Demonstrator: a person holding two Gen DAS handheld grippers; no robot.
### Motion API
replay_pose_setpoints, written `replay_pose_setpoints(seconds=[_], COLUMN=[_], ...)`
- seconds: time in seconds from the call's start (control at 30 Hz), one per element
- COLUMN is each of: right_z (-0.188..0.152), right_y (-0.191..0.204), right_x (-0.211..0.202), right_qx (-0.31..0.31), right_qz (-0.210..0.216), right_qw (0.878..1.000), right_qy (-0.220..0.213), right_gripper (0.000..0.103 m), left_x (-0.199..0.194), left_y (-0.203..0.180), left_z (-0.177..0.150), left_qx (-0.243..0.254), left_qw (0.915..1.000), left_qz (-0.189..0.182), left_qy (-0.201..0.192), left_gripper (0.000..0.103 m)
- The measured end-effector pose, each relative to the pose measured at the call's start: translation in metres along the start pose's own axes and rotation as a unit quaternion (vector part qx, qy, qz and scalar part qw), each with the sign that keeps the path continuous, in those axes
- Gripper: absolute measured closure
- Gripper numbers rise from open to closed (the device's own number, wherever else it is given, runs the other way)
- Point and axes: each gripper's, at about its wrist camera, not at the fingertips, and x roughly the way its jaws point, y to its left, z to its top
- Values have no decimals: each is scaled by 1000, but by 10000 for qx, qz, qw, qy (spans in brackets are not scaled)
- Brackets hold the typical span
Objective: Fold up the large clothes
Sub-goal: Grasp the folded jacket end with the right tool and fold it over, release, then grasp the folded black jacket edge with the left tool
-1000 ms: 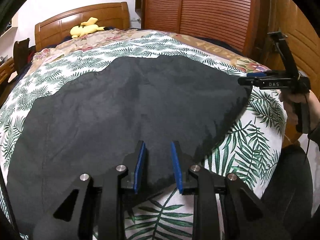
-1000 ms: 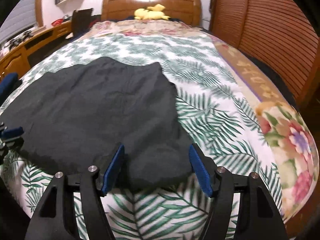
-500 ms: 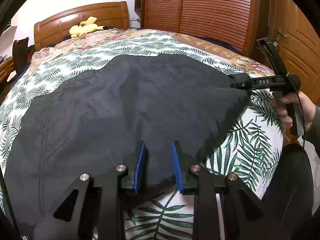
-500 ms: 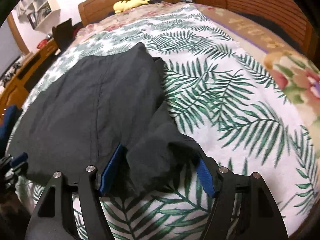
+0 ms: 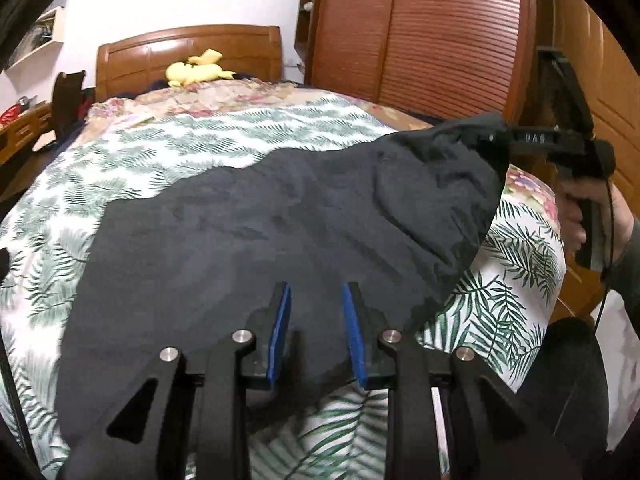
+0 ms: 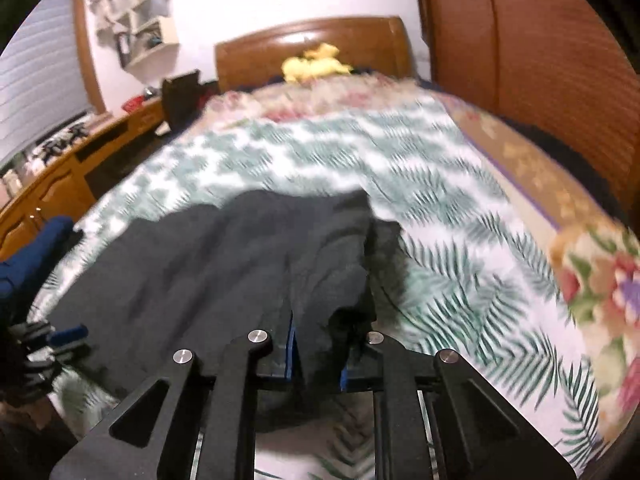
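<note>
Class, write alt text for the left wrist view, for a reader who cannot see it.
A dark garment lies spread on a bed with a palm-leaf cover; the left gripper grips its near edge, while the right gripper, in a hand, lifts a corner at the right. A yellow plush toy sits by the wooden headboard.

White letters reading roughly "DAS" stand on the black right gripper [image 5: 490, 140], at upper right of the left wrist view.

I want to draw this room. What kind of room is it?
Most likely a bedroom: a bed with a wooden headboard, a yellow plush toy by it, and a slatted wardrobe.
</note>
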Motion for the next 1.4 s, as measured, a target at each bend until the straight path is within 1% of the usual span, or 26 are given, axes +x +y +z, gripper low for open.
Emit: replay_pose_setpoints(seconds=[0.1, 0.17, 0.23, 0.27, 0.3, 0.4, 0.43, 0.5, 0.57, 0.63, 0.73, 0.8, 0.83, 0.9, 0.93, 0.97, 1.07, 1.13, 1.2, 1.3, 1.37, 1.4], right_z=[23, 38, 46, 48, 51, 48, 47, 45, 40, 32, 17, 8, 6, 7, 9, 13, 23, 28, 30, 28, 23, 18], right_y=[34, 68, 99, 114, 138, 193, 214, 244, 274, 299, 322, 332, 333, 337, 337, 334, 325, 311, 297, 273, 257, 248], right_x=[-5, -7, -6, -4, -1, 5, 10, 21, 34, 54, 82, 94, 93, 88, 84, 79, 60, 47, 41, 45, 52, 55], right_qx=[-267, -565, -800, -914, -1079, -1569, -1683, -1758, -1822, -1813, -1840, -1918, -1958, -2017, -2022, -2024, -2039, -1980, -2009, -2028, -2014, -1972], right_qz=[190, 362, 534, 632, 777, 1001, 1211, 1460, 1731, 1993, 2112, 2089, 2064, 2095, 2096, 2116, 2146, 2146, 1941, 1613, 1376, 1278], right_qw=[9993, 9973, 9947, 9930, 9902, 9810, 9768, 9721, 9669, 9629, 9595, 9576, 9571, 9552, 9553, 9552, 9549, 9564, 9601, 9658, 9694, 9713], right_qy=[-173, -290, -372, -392, -426, -554, -537, -528, -440, -156, 294, 517, 546, 542, 499, 432, 228, -23, -108, 74, 274, 370], right_gripper=[92, 93, 93, 93, 93, 94, 94, 94, 94, 94, 93, 89, 87, 73, 59, 53, 53, 53, 53, 54, 61, 62], left_x=[-18, -30, -42, -49, -57, -72, -75, -82, -88, -93, -97, -99, -101, -103, -104, -104, -104, -105, -106, -110, -112, -113], left_y=[17, 28, 39, 45, 53, 70, 75, 89, 101, 109, 118, 122, 123, 127, 127, 126, 125, 124, 122, 118, 116, 116], left_z=[-3, -7, -11, -14, -18, -29, -33, -41, -49, -53, -58, -59, -59, -60, -60, -59, -58, -57, -56, -54, -52, -51], left_qx=[-105, -165, -226, -249, -277, -341, -372, -481, -574, -622, -683, -712, -722, -734, -741, -749, -743, -731, -708, -688, -675, -679], left_qw=[9998, 9995, 9991, 9989, 9985, 9973, 9967, 9959, 9950, 9941, 9927, 9922, 9920, 9917, 9916, 9915, 9913, 9914, 9914, 9916, 9914, 9912], left_qz=[123, 173, 251, 288, 350, 519, 585, 642, 708, 789, 903, 935, 939, 946, 945, 952, 968, 949, 940, 885, 869, 867], left_qy=[-131, -183, -251, -284, -322, -400, -417, -417, -411, -412, -404, -423, -434, -462, -471, -480, -495, -522, -565, -648, -704, -736], left_gripper=[78, 78, 78, 78, 78, 78, 78, 78, 78, 78, 78, 78, 78, 78, 78, 78, 77, 77, 77, 77, 77, 77])
